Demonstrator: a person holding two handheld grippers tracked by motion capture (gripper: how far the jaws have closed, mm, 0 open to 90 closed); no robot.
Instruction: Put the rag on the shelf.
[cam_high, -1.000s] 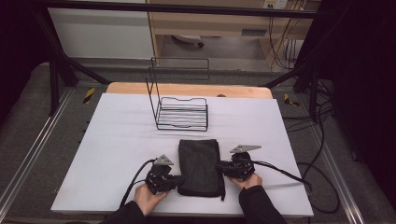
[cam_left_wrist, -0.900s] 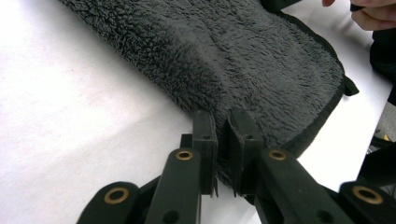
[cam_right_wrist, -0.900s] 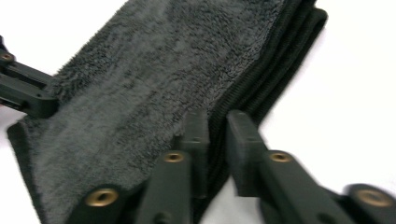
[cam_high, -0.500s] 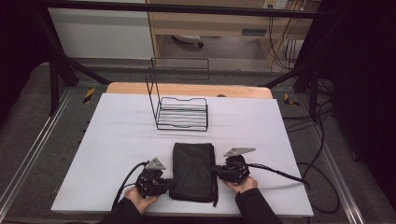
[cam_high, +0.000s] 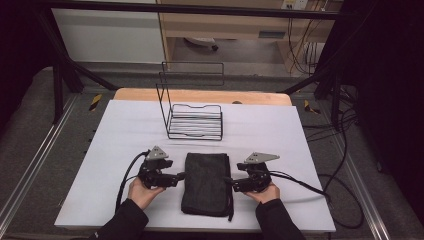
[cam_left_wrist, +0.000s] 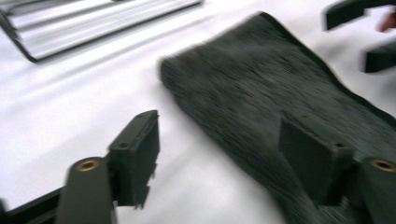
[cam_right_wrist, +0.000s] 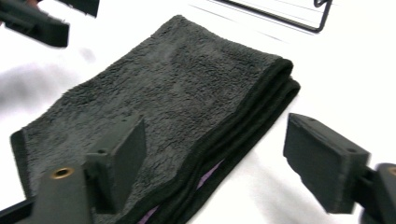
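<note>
One folded dark towel (cam_high: 207, 183) lies flat on the white tabletop (cam_high: 115, 130), near the front edge, centred between the two hand-held grippers. Its long sides run near to far.

Left hand-held gripper (cam_high: 181, 176) sits just left of the towel, jaw tips pointing right at the towel's left edge. In the left gripper view its jaws stand apart: one jaw is over bare tabletop, the other over the towel (cam_left_wrist: 261, 98), so the left edge lies between them. Whether the jaws touch the cloth cannot be told; that view is blurred.

Right hand-held gripper (cam_high: 229, 181) sits just right of the towel, tips pointing left at the towel's right edge. In the right gripper view its jaws are also apart, one above the towel (cam_right_wrist: 187, 93) and one above bare tabletop, with the folded layered edge between them. Nothing is clamped.

Counts: one towel, two hand-held grippers, one black wire rack (cam_high: 195, 120). The rack stands on the far half of the tabletop, beyond the towel and well apart from it. A hand (cam_high: 141, 192) holds the left gripper and another hand (cam_high: 266, 192) holds the right one, both coming in from the near edge in dark sleeves.
</note>
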